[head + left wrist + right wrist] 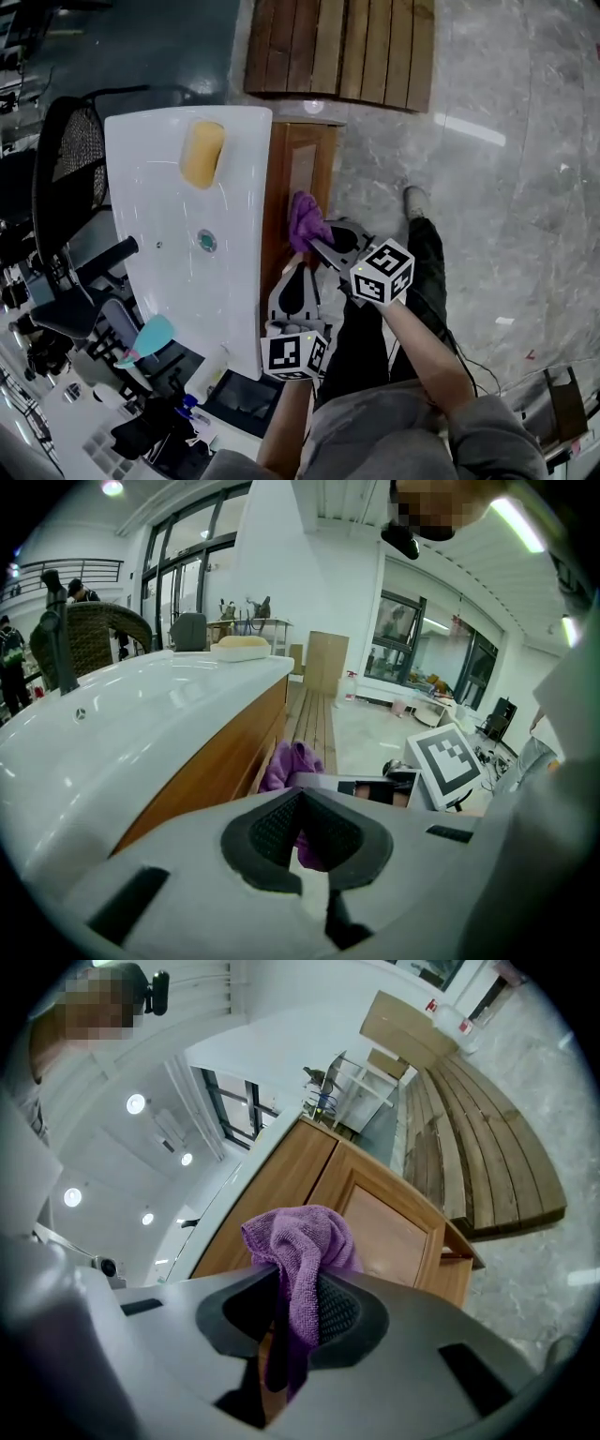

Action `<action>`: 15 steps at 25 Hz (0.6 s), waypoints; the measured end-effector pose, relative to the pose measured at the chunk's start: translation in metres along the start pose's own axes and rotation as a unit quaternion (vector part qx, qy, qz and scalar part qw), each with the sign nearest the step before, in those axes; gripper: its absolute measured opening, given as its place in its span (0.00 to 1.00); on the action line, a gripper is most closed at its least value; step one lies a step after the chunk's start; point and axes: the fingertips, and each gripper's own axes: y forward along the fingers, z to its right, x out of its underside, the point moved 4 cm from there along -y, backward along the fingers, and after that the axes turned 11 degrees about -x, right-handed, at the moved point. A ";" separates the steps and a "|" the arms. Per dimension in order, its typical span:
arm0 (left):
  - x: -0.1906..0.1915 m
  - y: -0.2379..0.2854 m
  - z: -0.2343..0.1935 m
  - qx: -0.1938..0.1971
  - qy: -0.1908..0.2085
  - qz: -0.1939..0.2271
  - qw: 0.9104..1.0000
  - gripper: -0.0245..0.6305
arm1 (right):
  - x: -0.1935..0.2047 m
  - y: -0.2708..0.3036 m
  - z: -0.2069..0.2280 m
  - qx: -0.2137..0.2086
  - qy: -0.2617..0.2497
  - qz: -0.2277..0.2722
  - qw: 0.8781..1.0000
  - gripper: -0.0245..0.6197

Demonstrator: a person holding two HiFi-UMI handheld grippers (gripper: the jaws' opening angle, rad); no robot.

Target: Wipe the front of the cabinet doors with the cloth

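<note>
A purple cloth is bunched against the front of the wooden cabinet door below the white sink top. My right gripper is shut on the cloth, which hangs down between its pads in front of the panelled door. My left gripper sits just below and beside the right one, close to the cabinet front. Its jaws are shut with nothing in them. In the left gripper view the cloth shows beyond them, beside the cabinet's wooden side.
A white sink top with a yellow sponge and a drain overhangs the cabinet. A slatted wooden platform lies past the cabinet on the marble floor. A black mesh chair stands left. The person's shoe is right of the cabinet.
</note>
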 end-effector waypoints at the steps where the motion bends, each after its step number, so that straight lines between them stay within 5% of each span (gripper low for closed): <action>1: 0.002 0.000 -0.001 -0.002 0.000 -0.001 1.000 0.05 | 0.002 0.003 0.002 -0.004 0.001 -0.004 1.000 0.15; 15: 0.031 0.002 -0.012 -0.012 -0.010 -0.028 0.999 0.05 | 0.027 0.036 0.009 -0.047 0.016 -0.018 0.999 0.15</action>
